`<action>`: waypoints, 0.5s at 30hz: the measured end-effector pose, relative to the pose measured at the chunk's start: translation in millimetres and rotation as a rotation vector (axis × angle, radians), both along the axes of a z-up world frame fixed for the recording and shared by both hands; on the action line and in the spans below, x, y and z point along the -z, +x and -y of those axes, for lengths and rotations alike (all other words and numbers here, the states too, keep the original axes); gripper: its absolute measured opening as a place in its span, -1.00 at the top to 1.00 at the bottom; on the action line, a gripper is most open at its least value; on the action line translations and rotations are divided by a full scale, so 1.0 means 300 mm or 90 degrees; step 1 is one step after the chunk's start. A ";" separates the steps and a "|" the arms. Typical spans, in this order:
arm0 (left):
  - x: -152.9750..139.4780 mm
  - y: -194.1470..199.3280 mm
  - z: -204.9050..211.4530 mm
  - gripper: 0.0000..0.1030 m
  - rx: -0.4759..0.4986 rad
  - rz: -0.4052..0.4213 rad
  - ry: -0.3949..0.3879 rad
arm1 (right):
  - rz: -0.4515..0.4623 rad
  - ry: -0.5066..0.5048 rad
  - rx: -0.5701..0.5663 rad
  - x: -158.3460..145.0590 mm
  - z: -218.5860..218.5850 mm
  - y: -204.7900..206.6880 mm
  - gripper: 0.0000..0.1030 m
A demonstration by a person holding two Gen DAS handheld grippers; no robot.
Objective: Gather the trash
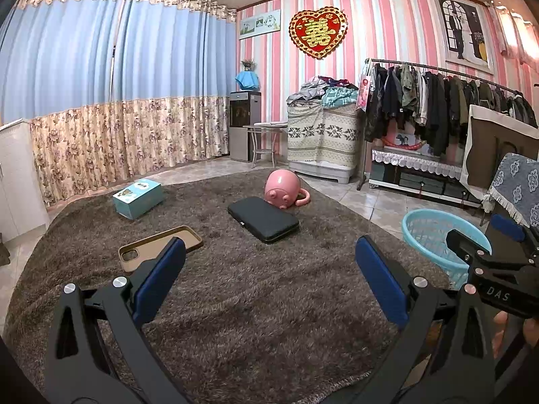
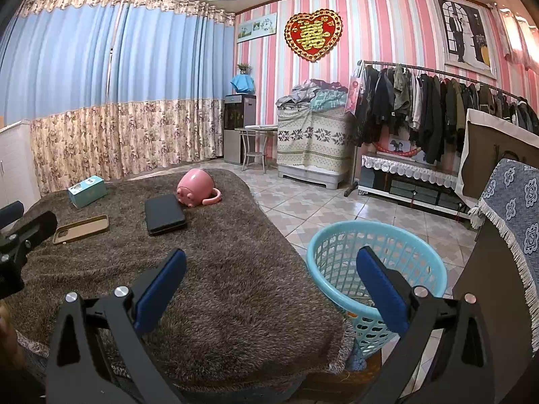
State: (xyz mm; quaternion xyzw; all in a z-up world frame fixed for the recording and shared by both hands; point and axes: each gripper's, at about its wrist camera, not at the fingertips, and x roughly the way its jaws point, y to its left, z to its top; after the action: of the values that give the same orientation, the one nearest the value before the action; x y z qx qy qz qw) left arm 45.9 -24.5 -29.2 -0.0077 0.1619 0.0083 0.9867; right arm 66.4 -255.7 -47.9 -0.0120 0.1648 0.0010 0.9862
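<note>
Left wrist view looks along the left gripper (image 1: 269,269), whose blue pads stand wide apart with nothing between them, held above a shaggy brown blanket (image 1: 235,303) that covers the bench. On that blanket lie a tan phone case (image 1: 161,245) near the left pad, a black flat case (image 1: 262,219) further ahead, a pink pig-shaped mug (image 1: 283,188) tipped on its side just behind the black case, and a teal box (image 1: 138,197) off to the left. At the right edge of the blanket a light blue plastic basket (image 1: 434,235) stands on the tiled floor (image 1: 370,202), partly hidden by the right gripper's black frame. Right wrist view shows the right gripper (image 2: 271,272) also released, pads spread and empty; its right pad sits in front of the basket's rim, its left pad over the blanket's edge. Something small lies in the basket's bottom, too hidden to tell what. Behind stand a striped pink wall (image 2: 370,33), a clothes rack (image 2: 438,107) and blue curtains (image 2: 101,60).
</note>
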 end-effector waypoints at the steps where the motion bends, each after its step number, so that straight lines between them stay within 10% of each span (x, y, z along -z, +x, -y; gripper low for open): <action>1: 0.000 0.000 -0.004 -0.89 0.000 0.000 -0.001 | 0.000 0.000 0.000 0.000 0.000 0.000 -0.91; 15: 0.001 0.000 -0.003 -0.89 0.000 0.001 0.000 | -0.001 0.000 0.000 0.004 0.003 -0.001 -0.91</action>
State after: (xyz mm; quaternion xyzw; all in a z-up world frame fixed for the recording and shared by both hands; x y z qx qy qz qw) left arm 45.8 -23.7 -29.4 -0.0077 0.1615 0.0084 0.9868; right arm 66.0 -256.7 -49.2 -0.0117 0.1656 0.0009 0.9861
